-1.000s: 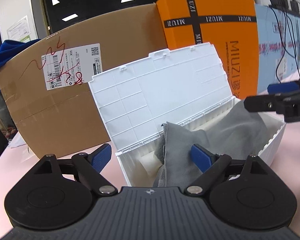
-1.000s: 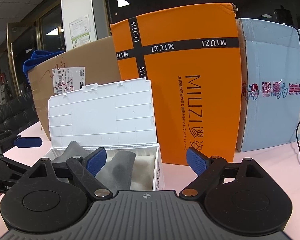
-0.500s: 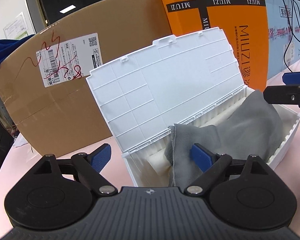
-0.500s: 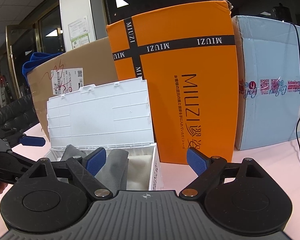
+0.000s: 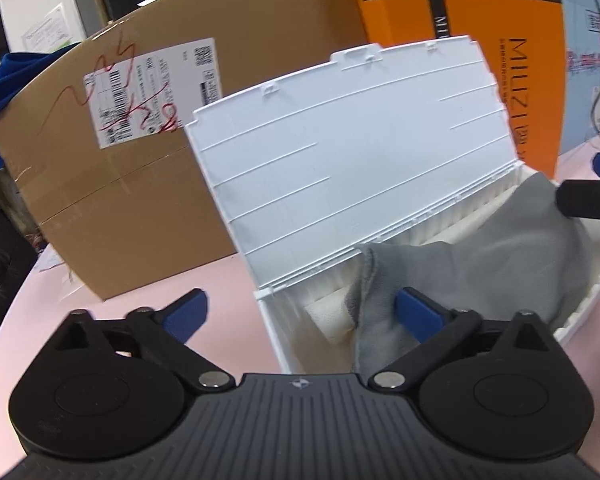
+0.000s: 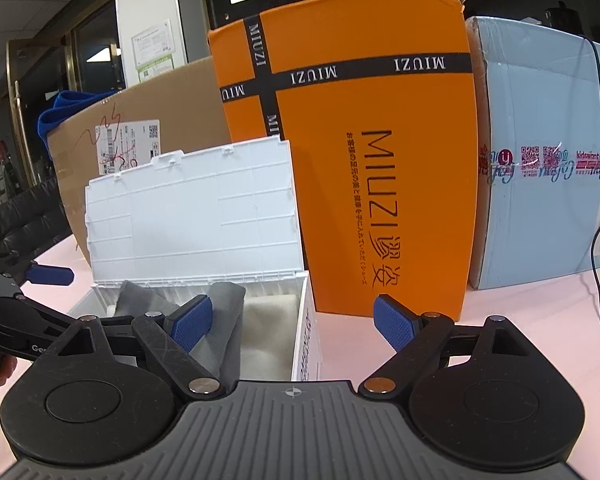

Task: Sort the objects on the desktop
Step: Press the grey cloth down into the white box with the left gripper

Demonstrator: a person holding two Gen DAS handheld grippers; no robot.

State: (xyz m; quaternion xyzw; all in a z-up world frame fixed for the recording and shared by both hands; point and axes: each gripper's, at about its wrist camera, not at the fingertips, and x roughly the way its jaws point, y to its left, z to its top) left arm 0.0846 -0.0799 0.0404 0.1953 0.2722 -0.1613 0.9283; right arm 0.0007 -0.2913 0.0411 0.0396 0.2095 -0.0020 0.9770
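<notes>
A white plastic storage box [image 5: 278,332] [image 6: 306,344] stands on the pink table with its ribbed lid [image 5: 352,152] [image 6: 192,216] raised upright. A grey cloth [image 5: 480,264] [image 6: 220,320] lies crumpled inside over white padding. My left gripper [image 5: 300,312] is open, straddling the box's near left corner with nothing between its fingers. My right gripper [image 6: 292,322] is open too, over the box's right end wall, holding nothing. Its dark finger shows at the right edge of the left wrist view, above the cloth.
Behind the box stand a brown carton [image 5: 112,168] with a shipping label, an orange MIUZI box [image 6: 360,160] and a light blue box [image 6: 540,168]. A black cable [image 6: 598,240] trails over the table at the right. Blue fabric [image 6: 60,108] lies on the carton.
The left gripper has shifted closer to the box and a little left, so the lid fills more of its view. The right gripper has barely moved. Both stayed open.
</notes>
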